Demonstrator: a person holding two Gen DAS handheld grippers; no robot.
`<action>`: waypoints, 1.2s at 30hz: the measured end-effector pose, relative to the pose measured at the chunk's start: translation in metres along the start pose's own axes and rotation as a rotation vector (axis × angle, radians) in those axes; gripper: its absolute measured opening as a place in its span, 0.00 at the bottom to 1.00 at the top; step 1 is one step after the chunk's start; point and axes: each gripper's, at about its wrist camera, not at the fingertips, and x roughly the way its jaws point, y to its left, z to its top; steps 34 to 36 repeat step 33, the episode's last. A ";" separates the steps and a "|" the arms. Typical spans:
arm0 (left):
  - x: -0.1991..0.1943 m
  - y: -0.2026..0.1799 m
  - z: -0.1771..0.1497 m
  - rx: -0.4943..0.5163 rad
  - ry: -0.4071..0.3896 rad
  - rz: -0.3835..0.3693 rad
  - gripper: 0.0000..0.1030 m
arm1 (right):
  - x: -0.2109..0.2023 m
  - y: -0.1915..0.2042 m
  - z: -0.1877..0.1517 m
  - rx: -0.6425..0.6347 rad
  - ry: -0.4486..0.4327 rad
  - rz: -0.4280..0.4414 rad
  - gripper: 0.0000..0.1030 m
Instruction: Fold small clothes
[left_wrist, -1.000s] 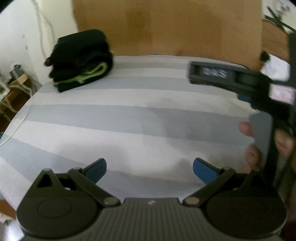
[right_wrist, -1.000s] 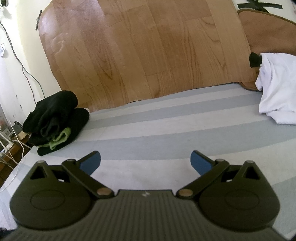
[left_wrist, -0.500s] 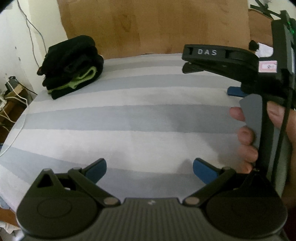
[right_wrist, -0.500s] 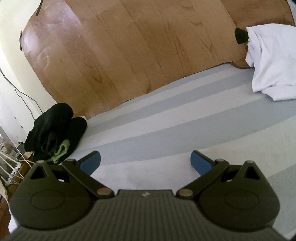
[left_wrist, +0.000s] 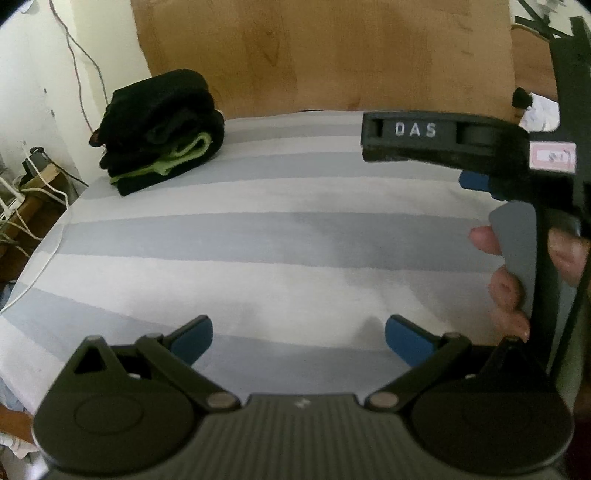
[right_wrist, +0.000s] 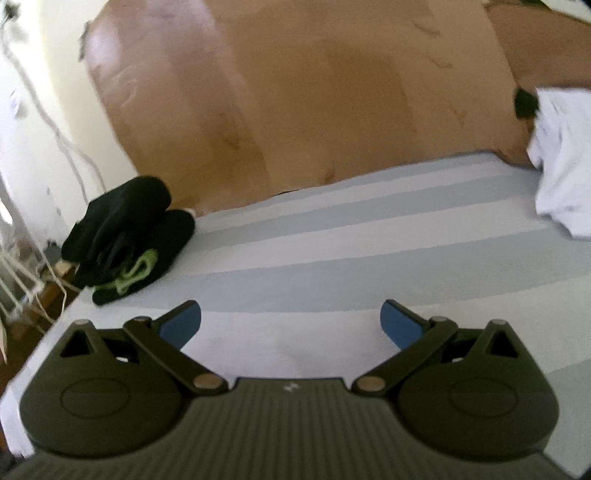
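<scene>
Left gripper (left_wrist: 297, 334): blue fingers spread wide, nothing between them, only the striped sheet (left_wrist: 258, 236) below. Right gripper (right_wrist: 291, 323): likewise wide apart and empty, over the same sheet.

Ahead and to the right of the left fingers, seen side-on: the other tool's black body lettered DAS, gripped by the person's hand (left_wrist: 517, 273).

Far ahead and to the left of both finger pairs: a folded stack of black clothes (left_wrist: 162, 133) with a green-trimmed edge, at the sheet's far corner, well apart from either tool. Far ahead and to the right of the right fingers: a crumpled white garment (right_wrist: 565, 162) at the sheet's far edge, probably next to be folded, with a small dark thing (right_wrist: 524, 103) just beside it. Beyond: a wood-patterned board (right_wrist: 295, 92) against the wall.

Risks, as judged: with the two tools so near each other, a clash on reaching across; a pinch on the white heap catching several layers or the sheet itself, so dragging out bunched instead of flat; a wide sweep leftward nudging the black stack off the corner.
</scene>
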 end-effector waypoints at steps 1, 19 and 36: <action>0.000 0.003 0.001 -0.004 -0.003 0.006 1.00 | 0.000 0.002 0.000 -0.014 -0.002 -0.001 1.00; 0.014 0.097 0.023 -0.206 -0.067 0.266 1.00 | -0.013 0.039 -0.017 -0.271 -0.028 0.147 1.00; 0.014 0.103 0.027 -0.216 -0.085 0.236 1.00 | -0.013 0.043 -0.020 -0.310 -0.011 0.174 1.00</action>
